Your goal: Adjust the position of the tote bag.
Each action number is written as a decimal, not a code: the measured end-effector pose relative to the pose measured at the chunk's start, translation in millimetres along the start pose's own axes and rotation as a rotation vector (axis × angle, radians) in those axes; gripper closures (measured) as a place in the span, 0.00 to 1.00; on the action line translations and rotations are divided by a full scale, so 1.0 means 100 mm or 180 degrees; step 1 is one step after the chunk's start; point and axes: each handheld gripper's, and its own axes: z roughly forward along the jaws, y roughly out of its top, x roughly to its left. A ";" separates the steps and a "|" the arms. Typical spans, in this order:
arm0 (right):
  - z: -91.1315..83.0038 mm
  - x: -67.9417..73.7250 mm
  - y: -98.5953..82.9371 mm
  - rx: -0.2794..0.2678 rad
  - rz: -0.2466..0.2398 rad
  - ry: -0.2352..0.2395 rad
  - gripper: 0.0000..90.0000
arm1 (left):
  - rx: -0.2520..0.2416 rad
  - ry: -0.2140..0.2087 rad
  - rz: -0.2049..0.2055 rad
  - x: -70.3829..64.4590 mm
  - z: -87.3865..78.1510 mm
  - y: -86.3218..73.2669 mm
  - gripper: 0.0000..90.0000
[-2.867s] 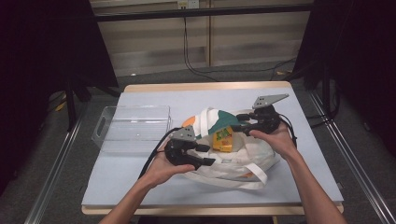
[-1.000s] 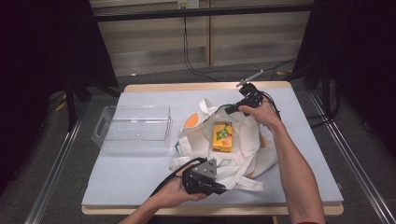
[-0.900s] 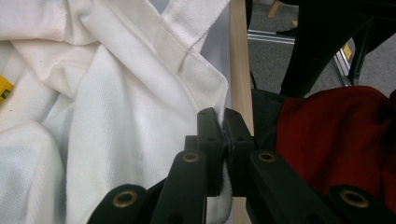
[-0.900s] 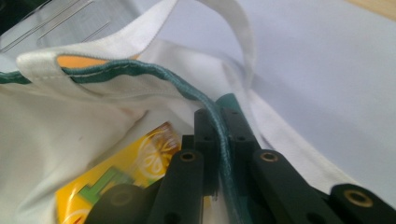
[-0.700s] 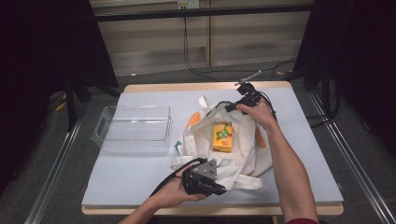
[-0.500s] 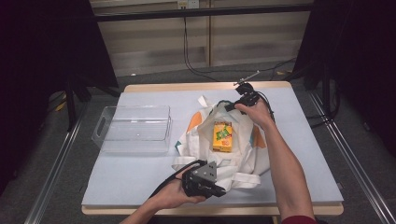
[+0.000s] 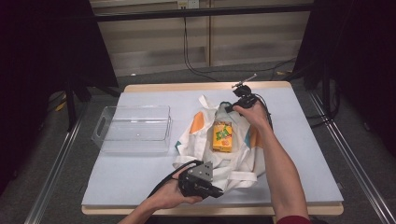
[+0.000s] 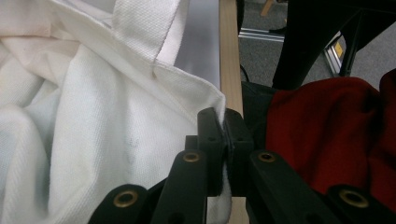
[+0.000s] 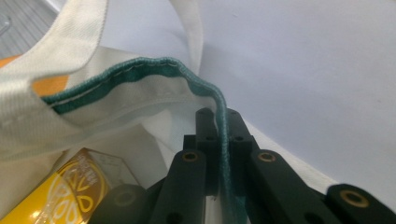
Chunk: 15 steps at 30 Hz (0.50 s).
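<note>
Stretching the white tote bag (image 7: 219, 144) open between two grips is the step the person appears to be working through. In the high view the left gripper (image 7: 215, 192) is sitting near the front edge of the table (image 7: 303, 140), and its own view is showing the jaws pressed together on a fold of plain white cloth at the bag's near corner, with the wooden table edge just beyond. The right gripper (image 7: 227, 108) is reaching toward the far side of the table, and in the right gripper view its jaws are pinching the green-stitched rim (image 9: 140, 72) of the bag's mouth between them. With the cloth being held apart this way, the yellow juice carton (image 7: 222, 136) is lying exposed in the middle of the bag, roughly halfway between the two grippers and touching neither. A clear plastic bin (image 7: 133, 135) is standing well apart to the left of the bag, and it looks empty. Judging from this layout, the next move probably calls for one gripper letting go of the fabric while the other is keeping the mouth spread, then reaching in for the carton; releasing both at once would likely let the soft cloth slump back over it.
</note>
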 end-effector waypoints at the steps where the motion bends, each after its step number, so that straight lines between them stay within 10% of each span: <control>1: 0.00 0.01 -0.01 -0.0003 -0.0015 0.0001 0.97 | -0.0053 -0.0015 -0.0058 0.01 -0.01 -0.01 0.97; 15: -0.32 0.08 -0.07 -0.0343 -0.0156 0.0051 0.64 | -0.0363 0.0047 -0.0302 0.10 -0.21 -0.02 0.79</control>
